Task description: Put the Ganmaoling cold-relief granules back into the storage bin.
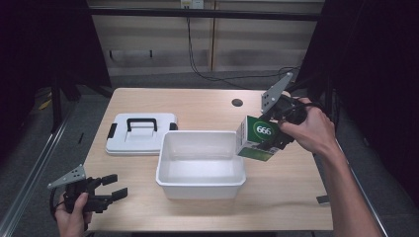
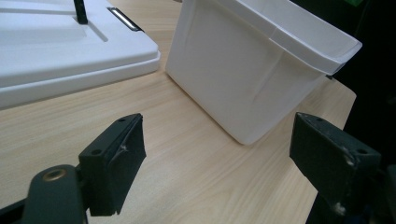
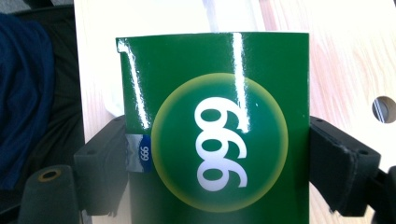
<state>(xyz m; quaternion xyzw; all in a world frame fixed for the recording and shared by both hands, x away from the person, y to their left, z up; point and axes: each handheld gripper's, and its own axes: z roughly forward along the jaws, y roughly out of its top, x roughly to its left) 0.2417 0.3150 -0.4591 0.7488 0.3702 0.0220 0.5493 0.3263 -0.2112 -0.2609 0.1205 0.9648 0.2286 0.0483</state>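
A green box marked 666 (image 1: 257,138) hangs tilted over the right rim of the white tub (image 1: 200,177) at the table's middle. My right gripper (image 1: 274,132) is shut on that box; in the right gripper view the green box (image 3: 215,126) sits squeezed between both black jaws. My left gripper (image 1: 112,186) rests low at the table's front left corner, open, with nothing between its fingers. In the left gripper view the tub's outer wall (image 2: 243,74) stands just ahead of the spread jaws.
A white lid with a black handle (image 1: 141,133) lies flat on the table left of the tub. A round cable hole (image 1: 237,102) sits in the tabletop at the back. Black cables trail on the floor behind the table.
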